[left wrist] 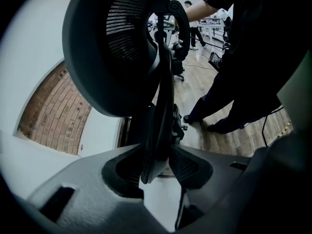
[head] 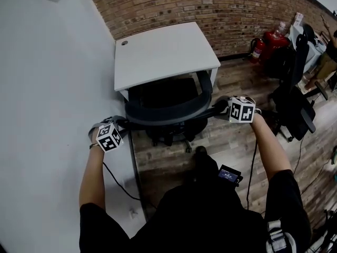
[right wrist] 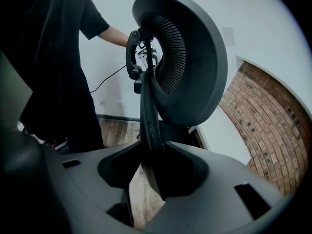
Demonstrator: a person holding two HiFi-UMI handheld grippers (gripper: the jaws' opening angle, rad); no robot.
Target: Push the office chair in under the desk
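Behind desk (head: 163, 51), brick wall (head: 210, 4); far right, second chair (head: 295, 99). Clamped on office chair (head: 168, 109) back rim: left gripper (left wrist: 163, 160), right gripper (right wrist: 151, 160).

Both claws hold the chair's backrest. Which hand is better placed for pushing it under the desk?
Right, probably. Each clamps the backrest, but the left claw sits close to the wall, while the right claw has open floor beside it.

Below you lies a brown wood-plank floor (head: 231, 141). On it the white rectangular desk (head: 163, 51) stands against the red brick wall (head: 210, 4). The black office chair (head: 168, 112) stands at the desk's near edge, its seat partly under the top. Right of the desk stand a second black chair (head: 292, 99) and a red fire extinguisher (head: 258, 49).
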